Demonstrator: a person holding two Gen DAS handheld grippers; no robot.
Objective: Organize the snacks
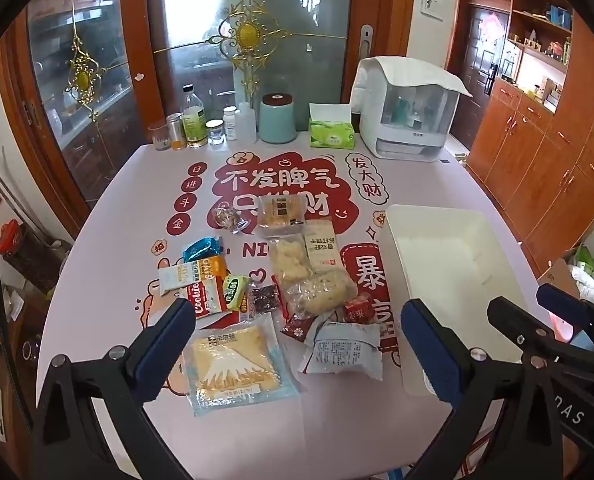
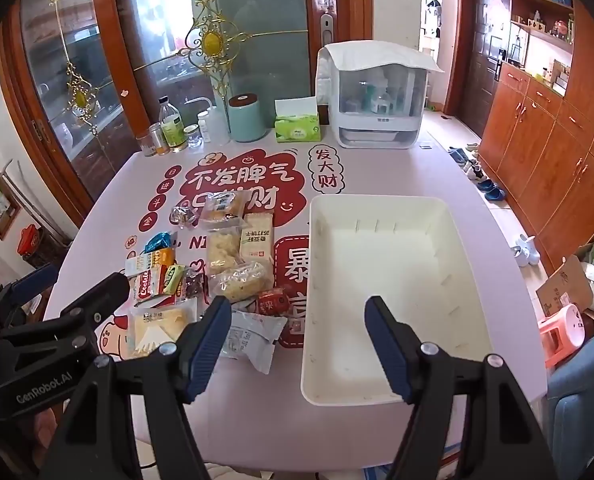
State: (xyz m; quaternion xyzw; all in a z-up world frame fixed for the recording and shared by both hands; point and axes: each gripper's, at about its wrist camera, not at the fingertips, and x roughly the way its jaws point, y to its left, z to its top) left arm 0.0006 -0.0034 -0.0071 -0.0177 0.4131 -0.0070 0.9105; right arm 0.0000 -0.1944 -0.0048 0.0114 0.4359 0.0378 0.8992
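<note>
Left wrist view. Dining room with wooden cabinets and a glass-paned door; pink table (image 1: 137, 200) printed with red characters. Back edge: bottles and jars (image 1: 195, 124), teal canister (image 1: 278, 118), green tissue box (image 1: 331, 131), white appliance (image 1: 407, 114). Centre of table: loose snacks, namely a clear pastry packet with a mountain print (image 1: 235, 364) nearest, a grey-white packet (image 1: 343, 350) beside it, a red "Cookies" pack (image 1: 206, 297), a green candy (image 1: 236, 292), a puffed-rice bag (image 1: 317, 280), a cracker pack (image 1: 321, 246), and a blue foil wrapper (image 1: 201, 249). White bin (image 1: 395, 264) to the right of the snacks, nothing in it. Left gripper (image 1: 297, 344) spread wide above the nearest packets, holding nothing.

Right wrist view. Same table (image 2: 477, 184); shoes on the floor (image 2: 489, 190) and a pink stool (image 2: 563, 330) at right. White bin (image 2: 377, 204) directly ahead, interior bare. Snacks just left of it, the grey-white packet (image 2: 253, 336) closest. Right gripper (image 2: 299, 346) well open over the bin's near left corner, nothing between its fingers. The left gripper (image 2: 73, 284) is seen at the left edge.
</note>
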